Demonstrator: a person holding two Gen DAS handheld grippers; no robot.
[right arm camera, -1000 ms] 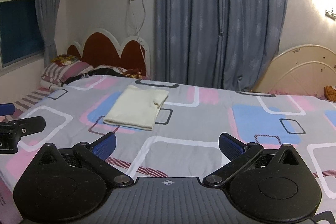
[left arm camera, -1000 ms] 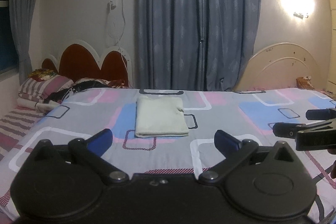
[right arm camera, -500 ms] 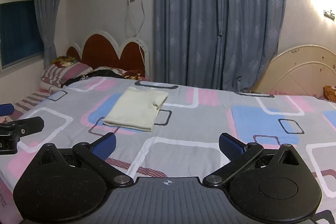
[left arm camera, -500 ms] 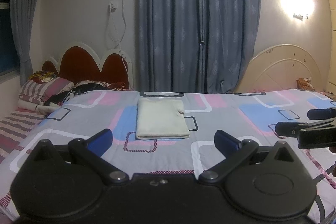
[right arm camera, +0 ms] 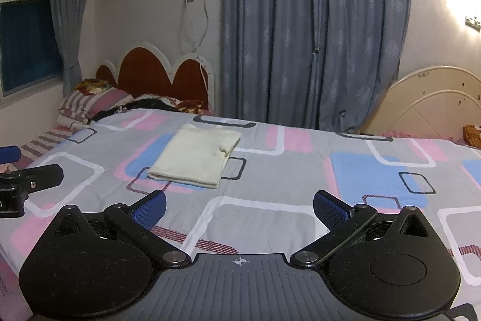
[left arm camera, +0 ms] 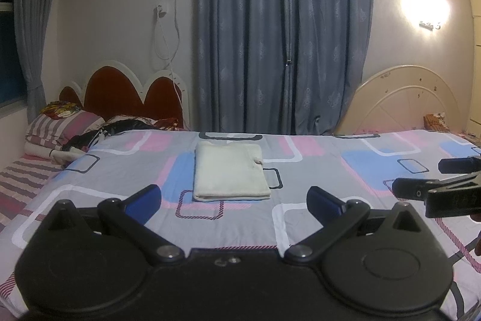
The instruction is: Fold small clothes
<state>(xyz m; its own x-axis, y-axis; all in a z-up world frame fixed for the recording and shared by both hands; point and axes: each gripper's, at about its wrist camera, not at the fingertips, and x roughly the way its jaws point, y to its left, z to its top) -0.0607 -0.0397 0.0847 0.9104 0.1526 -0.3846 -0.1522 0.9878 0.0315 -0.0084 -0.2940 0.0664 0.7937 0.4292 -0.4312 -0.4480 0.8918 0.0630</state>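
A cream, rectangular folded cloth garment lay flat on the grey bedspread patterned with pink and blue rectangles, well ahead of both grippers. The left gripper and right gripper hovered above the bed, jaws spread, holding nothing.

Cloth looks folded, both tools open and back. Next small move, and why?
Probably just pull both tools clear. The cloth lies as a flat rectangle on the bed, edges stacked, untouched. The left tool and right tool are open, empty, short of it. No other loose garment shows nearby.
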